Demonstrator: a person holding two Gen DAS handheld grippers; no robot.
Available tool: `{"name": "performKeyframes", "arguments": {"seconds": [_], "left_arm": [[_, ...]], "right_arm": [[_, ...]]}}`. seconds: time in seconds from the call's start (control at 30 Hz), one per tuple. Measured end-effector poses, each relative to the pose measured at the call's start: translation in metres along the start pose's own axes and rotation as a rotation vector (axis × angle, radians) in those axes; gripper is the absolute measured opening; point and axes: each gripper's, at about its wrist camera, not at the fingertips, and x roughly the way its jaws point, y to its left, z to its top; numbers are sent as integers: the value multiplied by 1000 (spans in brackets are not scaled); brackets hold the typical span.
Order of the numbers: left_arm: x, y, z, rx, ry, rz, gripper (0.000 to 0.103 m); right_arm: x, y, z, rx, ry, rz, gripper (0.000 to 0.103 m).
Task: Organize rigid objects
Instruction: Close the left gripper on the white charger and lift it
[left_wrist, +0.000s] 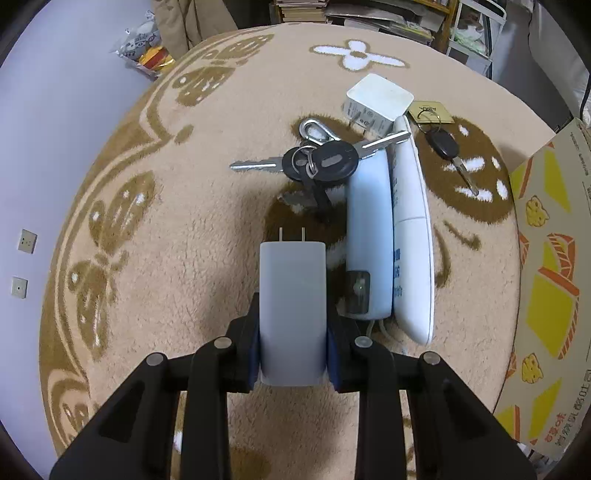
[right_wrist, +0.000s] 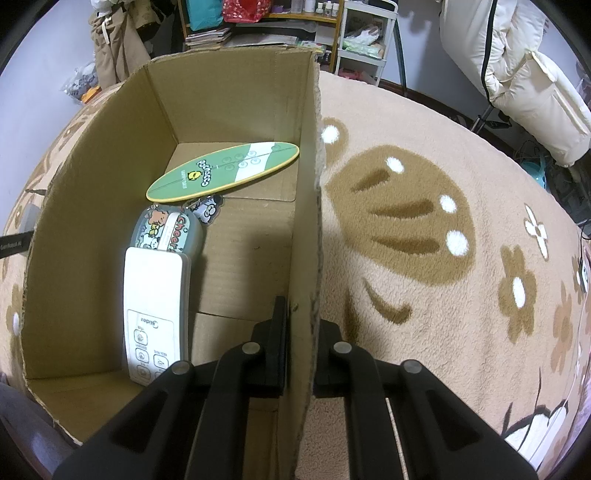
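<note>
Left wrist view: left gripper (left_wrist: 293, 347) closed on a white charger (left_wrist: 292, 295), prongs pointing forward, held above the beige patterned rug (left_wrist: 184, 229). Ahead on the rug, a key bunch (left_wrist: 317, 160) with black heads and a silver clip. Right of it, two long white devices (left_wrist: 391, 236) side by side, touching. Beyond them a white plug adapter (left_wrist: 378, 103). Further right, a single black-headed car key (left_wrist: 448, 151) with a small tan tag. Printed outer wall of the cardboard box (left_wrist: 550, 295) at the right edge.

Right wrist view: right gripper (right_wrist: 300, 354) pinching the box wall (right_wrist: 306, 221), one finger inside, one outside. Inside the box: white remote (right_wrist: 155, 314), cartoon-print case (right_wrist: 170, 230), green board-shaped item (right_wrist: 221, 171).
</note>
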Motion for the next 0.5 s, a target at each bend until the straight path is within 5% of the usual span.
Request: {"name": "performKeyframes", "arguments": {"seconds": [0.2, 0.5], "left_arm": [[-19, 5, -4, -11, -35, 16, 27], [-84, -11, -5, 41, -196, 12, 27]], "right_arm": [[-3, 0, 1, 5, -8, 1, 10], [-2, 3, 2, -8, -7, -9, 8]]}}
